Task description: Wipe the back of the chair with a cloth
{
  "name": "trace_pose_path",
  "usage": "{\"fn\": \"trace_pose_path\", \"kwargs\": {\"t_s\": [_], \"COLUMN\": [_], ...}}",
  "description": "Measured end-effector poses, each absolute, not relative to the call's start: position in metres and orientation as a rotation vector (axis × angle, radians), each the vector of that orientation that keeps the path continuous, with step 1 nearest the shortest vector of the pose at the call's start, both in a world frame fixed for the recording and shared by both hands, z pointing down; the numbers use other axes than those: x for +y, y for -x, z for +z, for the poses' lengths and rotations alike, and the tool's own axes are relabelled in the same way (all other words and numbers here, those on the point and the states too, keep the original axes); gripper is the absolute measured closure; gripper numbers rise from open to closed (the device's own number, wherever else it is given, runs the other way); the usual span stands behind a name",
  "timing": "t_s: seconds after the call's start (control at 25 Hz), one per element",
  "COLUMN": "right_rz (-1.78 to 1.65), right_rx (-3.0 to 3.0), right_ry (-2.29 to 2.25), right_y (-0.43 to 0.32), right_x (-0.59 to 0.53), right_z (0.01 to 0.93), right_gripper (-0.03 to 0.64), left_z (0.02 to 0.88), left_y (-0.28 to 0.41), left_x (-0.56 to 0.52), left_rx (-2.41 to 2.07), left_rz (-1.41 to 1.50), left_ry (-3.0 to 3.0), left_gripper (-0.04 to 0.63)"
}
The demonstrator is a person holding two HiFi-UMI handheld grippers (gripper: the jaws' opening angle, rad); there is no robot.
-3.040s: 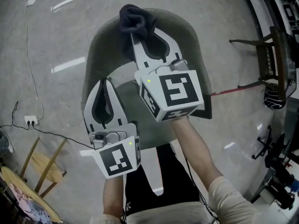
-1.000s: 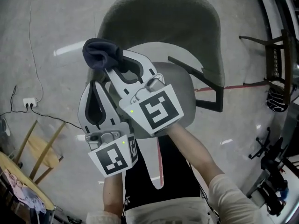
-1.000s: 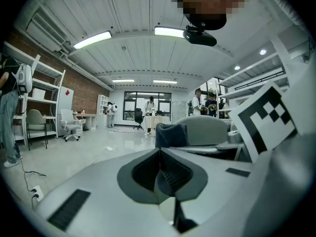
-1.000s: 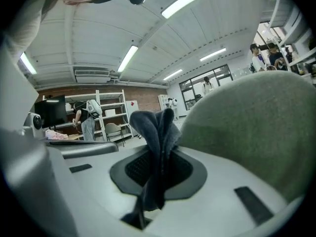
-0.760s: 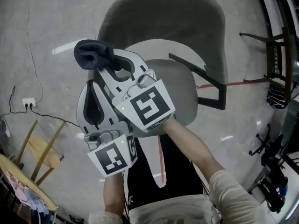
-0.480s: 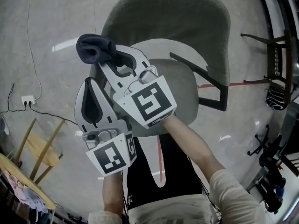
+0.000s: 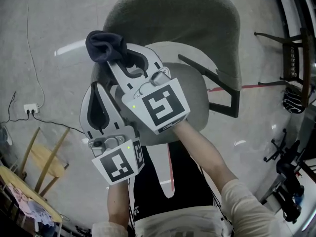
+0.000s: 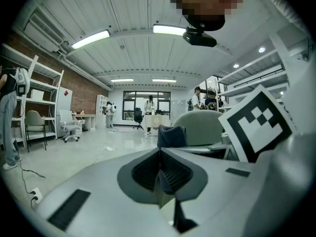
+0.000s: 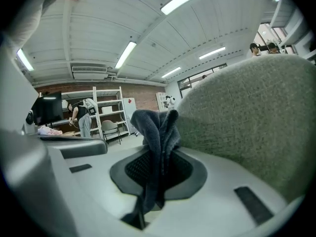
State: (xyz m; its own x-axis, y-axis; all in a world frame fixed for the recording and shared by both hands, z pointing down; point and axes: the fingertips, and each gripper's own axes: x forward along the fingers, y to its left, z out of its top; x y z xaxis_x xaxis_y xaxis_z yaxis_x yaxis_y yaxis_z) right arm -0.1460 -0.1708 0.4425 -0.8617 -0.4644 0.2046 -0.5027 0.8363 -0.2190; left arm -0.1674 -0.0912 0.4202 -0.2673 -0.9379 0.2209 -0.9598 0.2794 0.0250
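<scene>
The chair's grey-green fabric back (image 7: 173, 14) curves across the top of the head view, with its seat (image 7: 192, 95) below. My right gripper (image 7: 117, 58) is shut on a dark blue cloth (image 7: 105, 45), which bunches out past the jaw tips at the back's left edge. In the right gripper view the cloth (image 9: 157, 130) stands up from the shut jaws of the right gripper (image 9: 159, 154), close beside the chair back (image 9: 252, 112). My left gripper (image 7: 97, 90) hangs lower left, shut and empty. In its own view the left gripper (image 8: 159, 154) points toward the cloth (image 8: 172, 136) and chair back (image 8: 202, 127).
A wooden stool (image 7: 44, 168) stands at the lower left, near a power strip (image 7: 30, 110) with trailing cable. A dark-framed chair (image 7: 291, 53) is at the right edge. A red line (image 7: 256, 86) marks the floor. Shelving (image 8: 29, 107) and distant people show in the gripper views.
Three seconds ago the cloth was at the top rim of the chair back. The right gripper has carried it to the back's left edge. In the last half second it shifted only slightly.
</scene>
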Motion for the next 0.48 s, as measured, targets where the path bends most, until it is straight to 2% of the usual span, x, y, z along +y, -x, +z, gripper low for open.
{"fn": "trace_pose_path", "kwargs": {"t_s": [0.2,0.48], "right_rz": [0.417,0.43], "right_rx": [-2.841,-2.717], "right_ry": [-0.888,-1.21], "right_y": [0.122,0.049], "right_x": [-0.192,-0.244], "right_z": [0.443,0.45], "right_gripper": [0.558,0.558], "left_z": [0.42,0.424], "left_y": [0.157,0.138], "left_x": [-0.103,-0.109], "left_rx": [-2.337,-2.305], "left_rz": [0.167,0.181], "left_ry": [-1.796,-1.826], "left_gripper": [0.58,0.58]}}
